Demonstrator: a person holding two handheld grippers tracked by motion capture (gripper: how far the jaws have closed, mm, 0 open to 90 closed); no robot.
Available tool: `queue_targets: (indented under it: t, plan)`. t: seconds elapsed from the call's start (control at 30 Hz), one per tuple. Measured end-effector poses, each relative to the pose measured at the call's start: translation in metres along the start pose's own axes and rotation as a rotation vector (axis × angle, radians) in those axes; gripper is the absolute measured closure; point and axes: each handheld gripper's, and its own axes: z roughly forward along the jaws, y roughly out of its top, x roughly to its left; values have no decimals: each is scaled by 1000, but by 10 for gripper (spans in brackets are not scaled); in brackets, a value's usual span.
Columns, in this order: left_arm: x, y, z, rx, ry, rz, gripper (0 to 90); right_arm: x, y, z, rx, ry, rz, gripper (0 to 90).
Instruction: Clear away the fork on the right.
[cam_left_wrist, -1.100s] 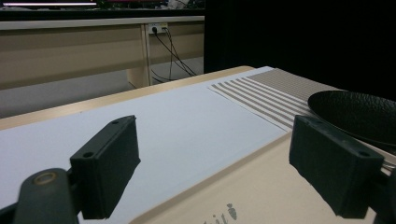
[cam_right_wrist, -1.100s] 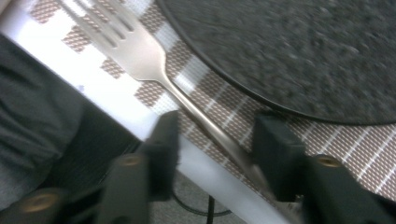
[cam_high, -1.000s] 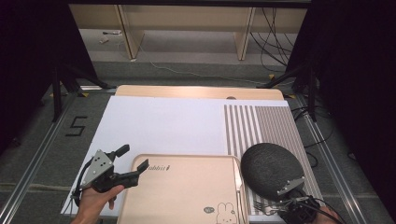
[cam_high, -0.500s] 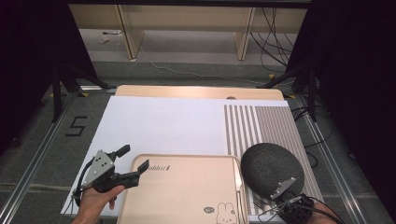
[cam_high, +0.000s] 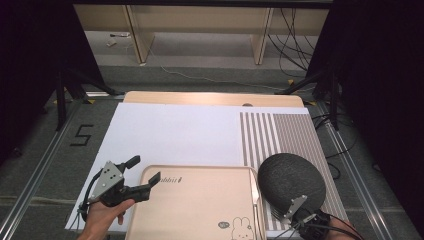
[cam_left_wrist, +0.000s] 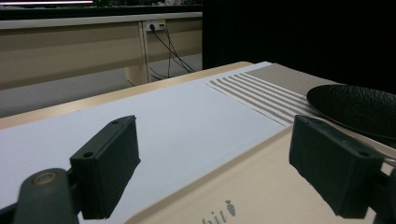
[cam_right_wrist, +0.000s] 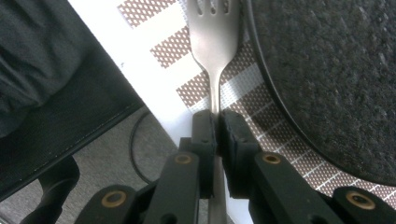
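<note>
only tray (cam_high: 200, 200) print legible: "rabbit" (half-cut), floor mark (cam_high: 81, 135) "5".

High view: fixed above the near edge, facing 12 o'clock and down over the worktop (cam_high: 175, 135). Left tool (cam_left_wrist: 219, 154) view: low, close, looking level across the gold tray (cam_left_wrist: 261, 186) toward the black plate (cam_left_wrist: 359, 105). Right tool (cam_right_wrist: 217, 122) view: very near, looking down. All three views share the plate.
</note>
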Motion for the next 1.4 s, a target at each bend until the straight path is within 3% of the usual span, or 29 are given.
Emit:
queue_targets:
  t: [0.13,0.27,0.33,0.63,1.07,1.4]
  plan:
    - [0,0,0,-1,1,0,156,0,0,0,-5,5,-12,855]
    - [0,0,1,0,-1,2,156,1,1,-1,-48,49,-9,857]
    - [0,0,0,0,-1,0,156,3,3,-3,-59,48,-18,858]
    - [1,0,0,-1,4,-1,156,1,13,-22,-287,114,23,860]
    - [0,0,-1,-3,4,-7,156,-3,32,-38,-539,282,166,860]
    - [1,0,-1,-6,5,-11,156,2,52,-45,-595,365,188,861]
